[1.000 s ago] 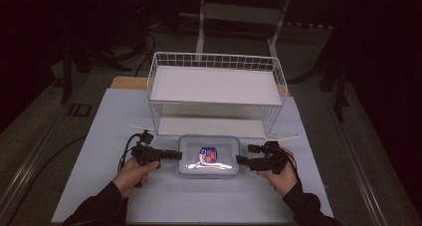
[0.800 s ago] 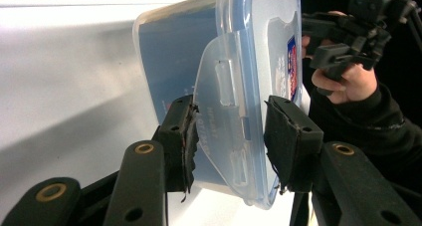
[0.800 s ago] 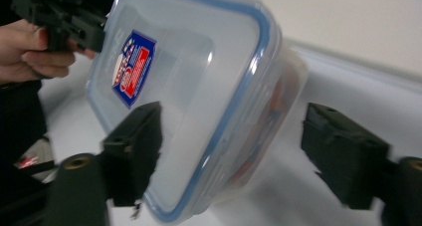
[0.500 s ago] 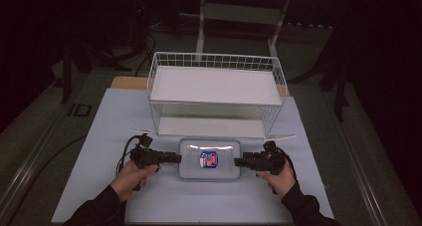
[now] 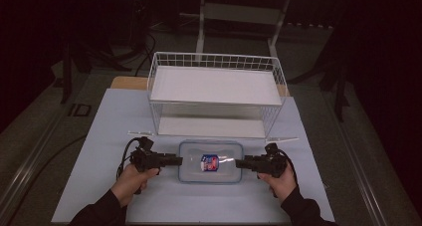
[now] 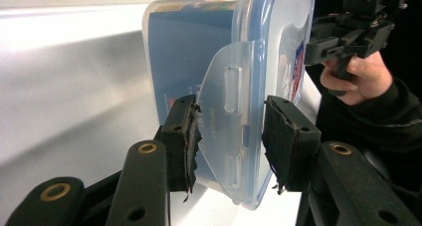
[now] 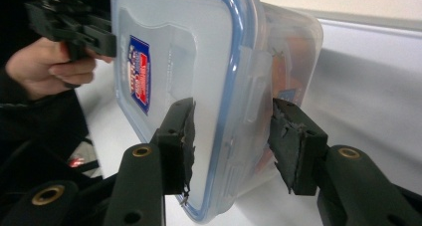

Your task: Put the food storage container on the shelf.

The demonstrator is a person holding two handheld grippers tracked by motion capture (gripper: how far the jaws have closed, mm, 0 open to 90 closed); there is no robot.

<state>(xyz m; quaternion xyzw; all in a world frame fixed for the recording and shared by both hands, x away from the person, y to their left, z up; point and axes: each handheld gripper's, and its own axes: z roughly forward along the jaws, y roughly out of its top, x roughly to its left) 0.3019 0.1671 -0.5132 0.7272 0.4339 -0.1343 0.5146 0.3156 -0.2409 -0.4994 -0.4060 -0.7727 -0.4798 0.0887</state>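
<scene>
Clear plastic container (image 5: 210, 162) w/ blue-rimmed lid sits flat on the white table (image 5: 99, 136), just in front of the white wire basket (image 5: 215, 94); a red-blue label (image 5: 209, 162) shows on the lid.

What's changed vs a sec ago: both hands came in from either side; left gripper (image 5: 175, 160) now at the box's left short end, right gripper (image 5: 242, 163) at its right end, where before they sat a little apart from it.

Left gripper view: jaws clamped on the end of the box, one pad (image 6: 183, 136) on the wall side, the other on the lid side, the latch flap (image 6: 226, 116) between them; looks a firm grip.

Right gripper view: jaws have just been closing; the rim and side clip (image 7: 254, 81) lie between them, left pad (image 7: 180, 136) at the lid, but the right pad looks to stand a bit off (not yet a full pinch, I'd say).

Meaning: prob a two-handed lift abt to start, likely toward the basket; right side should finish closing first, else box may tip.
</scene>
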